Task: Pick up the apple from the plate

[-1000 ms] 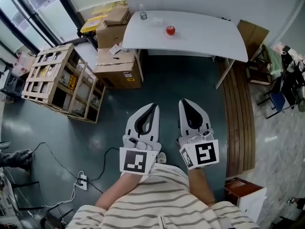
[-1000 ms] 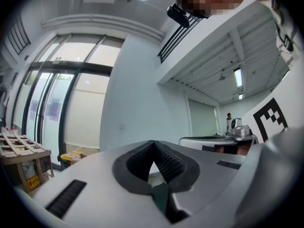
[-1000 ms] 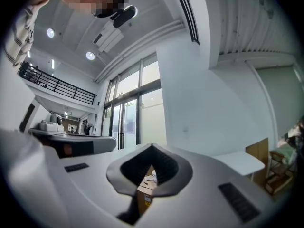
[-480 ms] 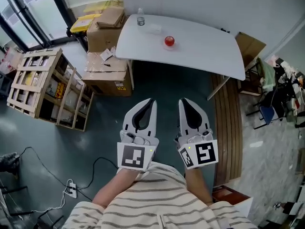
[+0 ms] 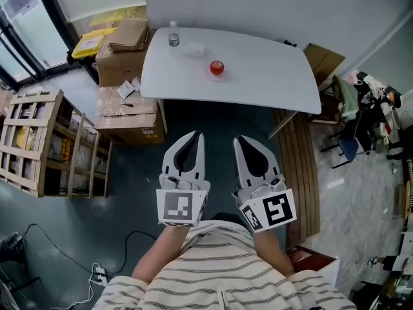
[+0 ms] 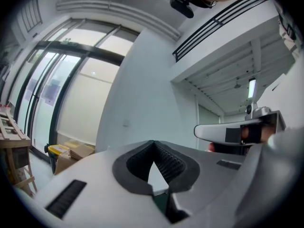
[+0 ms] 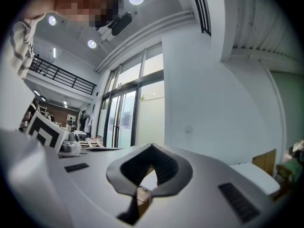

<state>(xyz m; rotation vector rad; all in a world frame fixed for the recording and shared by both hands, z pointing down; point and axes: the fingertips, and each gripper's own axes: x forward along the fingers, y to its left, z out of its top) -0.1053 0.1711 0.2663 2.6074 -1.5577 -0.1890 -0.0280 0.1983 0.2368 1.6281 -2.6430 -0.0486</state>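
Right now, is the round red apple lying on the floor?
No, the round red apple sits on top of the white table.

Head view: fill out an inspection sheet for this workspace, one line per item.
Surface: white table, mostly bare.
Job's things: red apple on the table, untouched; its plate is too small to make out.
Clutter: small bottle and a clear item towards the table's far left corner.
Grippers: left gripper and right gripper both shut and empty, well short of the table.
Cables: dark cable and power strip on the floor at left.
Surroundings: cardboard boxes, wooden crate, wooden boards on the floor.
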